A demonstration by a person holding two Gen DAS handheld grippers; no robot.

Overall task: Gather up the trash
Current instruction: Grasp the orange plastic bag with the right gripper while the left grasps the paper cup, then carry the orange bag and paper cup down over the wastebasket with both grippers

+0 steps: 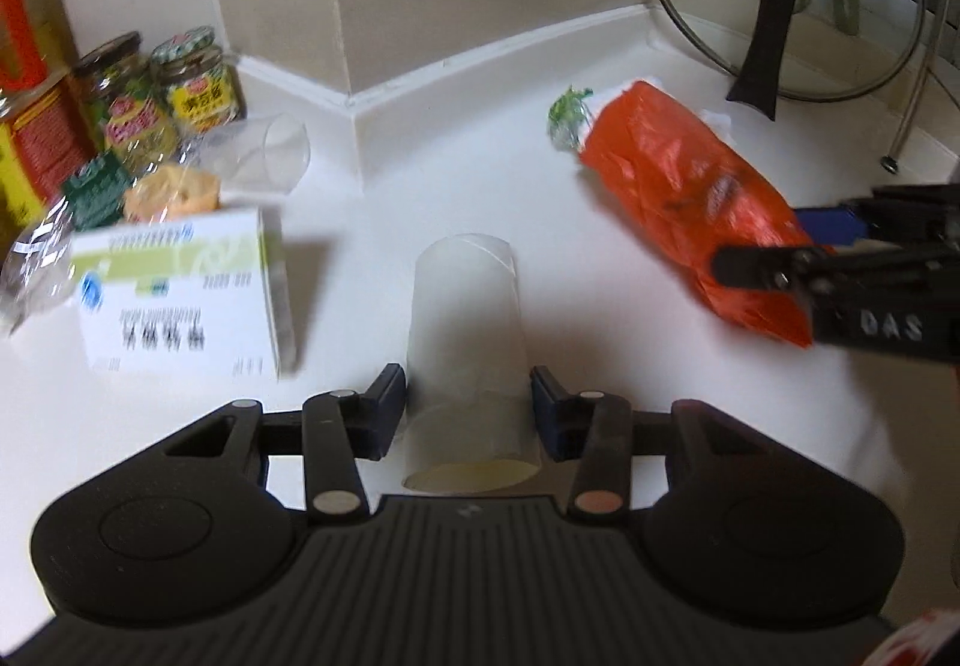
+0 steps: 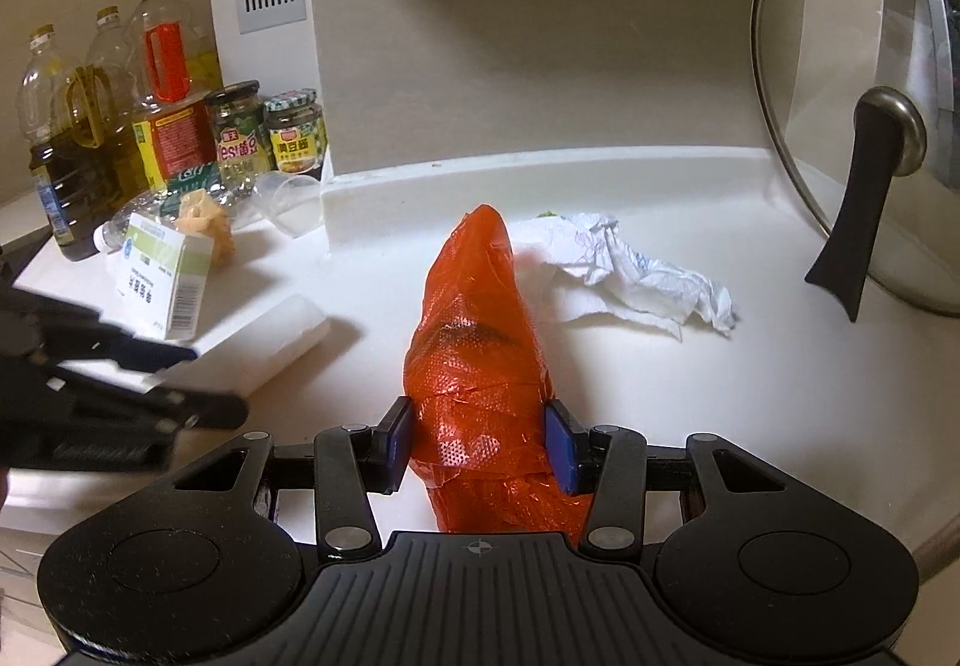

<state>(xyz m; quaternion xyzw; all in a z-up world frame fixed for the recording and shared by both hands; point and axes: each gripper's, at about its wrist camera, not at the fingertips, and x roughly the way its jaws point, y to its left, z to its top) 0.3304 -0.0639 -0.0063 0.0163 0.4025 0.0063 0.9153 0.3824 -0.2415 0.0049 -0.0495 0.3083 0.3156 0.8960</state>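
Note:
A translucent plastic cup lies on its side on the white counter. My left gripper has both blue pads against the cup's sides near the rim. From the right wrist view that cup shows at the left with the left gripper around it. An orange plastic bag lies lengthwise before my right gripper, whose pads press its near end. In the left wrist view the bag is at the right, with the right gripper on it.
A crumpled tissue and a green scrap lie behind the bag. A white and green box, a second clear cup, a crushed bottle, jars and oil bottles crowd the left. A glass lid leans at right.

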